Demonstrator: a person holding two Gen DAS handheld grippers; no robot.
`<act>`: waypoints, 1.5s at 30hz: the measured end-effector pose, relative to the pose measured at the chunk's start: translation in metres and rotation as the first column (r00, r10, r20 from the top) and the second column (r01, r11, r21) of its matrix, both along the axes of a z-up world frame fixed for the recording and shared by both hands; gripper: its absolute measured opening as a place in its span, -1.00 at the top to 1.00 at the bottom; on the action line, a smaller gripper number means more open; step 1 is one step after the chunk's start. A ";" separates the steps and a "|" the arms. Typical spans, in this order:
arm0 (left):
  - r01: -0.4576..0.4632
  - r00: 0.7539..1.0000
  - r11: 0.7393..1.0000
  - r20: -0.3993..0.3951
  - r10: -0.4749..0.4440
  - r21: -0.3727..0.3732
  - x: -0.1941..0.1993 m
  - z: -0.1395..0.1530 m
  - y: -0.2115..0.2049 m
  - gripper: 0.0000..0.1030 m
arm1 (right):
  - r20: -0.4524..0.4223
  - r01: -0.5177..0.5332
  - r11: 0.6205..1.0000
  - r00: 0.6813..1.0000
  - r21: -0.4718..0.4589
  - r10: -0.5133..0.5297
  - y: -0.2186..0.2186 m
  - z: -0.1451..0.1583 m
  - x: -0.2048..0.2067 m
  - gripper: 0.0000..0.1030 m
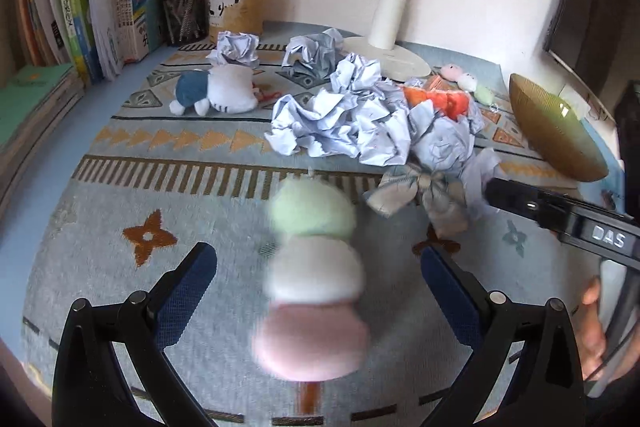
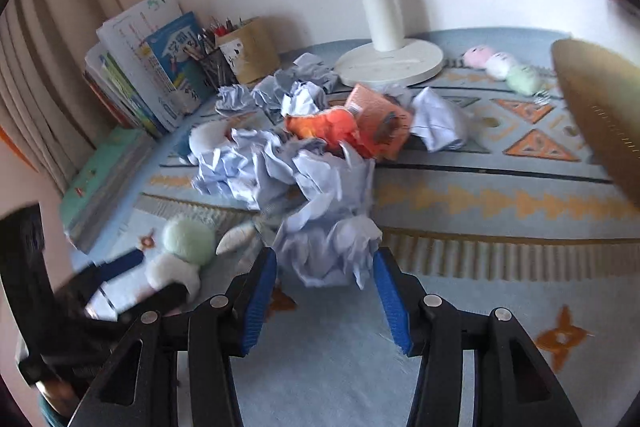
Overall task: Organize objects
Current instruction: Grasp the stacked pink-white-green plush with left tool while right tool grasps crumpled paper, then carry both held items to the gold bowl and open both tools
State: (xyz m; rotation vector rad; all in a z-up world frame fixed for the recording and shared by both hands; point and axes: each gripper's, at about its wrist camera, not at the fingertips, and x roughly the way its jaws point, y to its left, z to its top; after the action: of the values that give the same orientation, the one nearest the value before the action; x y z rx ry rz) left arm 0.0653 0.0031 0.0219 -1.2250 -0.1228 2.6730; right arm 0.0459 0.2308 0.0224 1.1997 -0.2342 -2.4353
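Pastel plush dango skewer [image 1: 314,283] (green, white, pink balls, blurry) sits between the spread-apart fingers of the left tool [image 1: 318,291], not pinched. Right view: right tool [image 2: 326,291] is released too, crumpled pale-blue paper ball [image 2: 328,251] right between its fingertips on the worktop [image 2: 500,279].

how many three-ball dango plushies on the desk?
2. One dango plush lies between the open left gripper fingers; the second dango plush sits right of the lamp base. Crumpled paper may hide more.
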 end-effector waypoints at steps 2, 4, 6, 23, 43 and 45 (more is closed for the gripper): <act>0.017 1.000 1.000 0.000 -0.017 0.012 -0.001 0.000 0.003 -0.94 | 0.021 -0.001 0.999 1.000 -0.034 0.001 0.000 -0.003 -0.009 -0.05; 0.031 1.000 1.000 -0.002 -0.031 0.001 -0.002 -0.001 0.007 -0.83 | 0.025 0.006 0.999 1.000 -0.046 -0.005 -0.003 -0.006 -0.011 -0.12; 0.030 1.000 1.000 0.008 -0.030 0.001 -0.005 -0.006 0.009 -0.60 | 0.021 0.011 1.000 1.000 -0.023 -0.011 -0.005 -0.007 -0.012 -0.12; 0.038 0.997 0.995 -0.070 -0.032 0.092 -0.008 0.017 0.024 0.18 | -0.147 0.076 0.995 0.987 0.071 -0.065 0.022 0.031 0.026 0.11; 0.101 0.992 0.994 -0.075 -0.097 0.051 -0.021 -0.004 0.062 0.18 | -0.081 0.099 0.976 0.993 0.194 -0.085 0.026 -0.010 0.018 -0.14; 0.107 0.991 0.994 -0.088 -0.104 0.032 -0.019 -0.003 0.065 0.18 | -0.083 0.103 0.976 0.993 0.191 -0.088 0.026 -0.009 0.018 -0.14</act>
State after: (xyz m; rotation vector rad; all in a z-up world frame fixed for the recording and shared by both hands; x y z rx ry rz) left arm 0.0463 0.0678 0.0188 -1.0718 -0.0911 2.6155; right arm 0.0643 0.2571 0.0130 1.2001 -0.0315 -2.6315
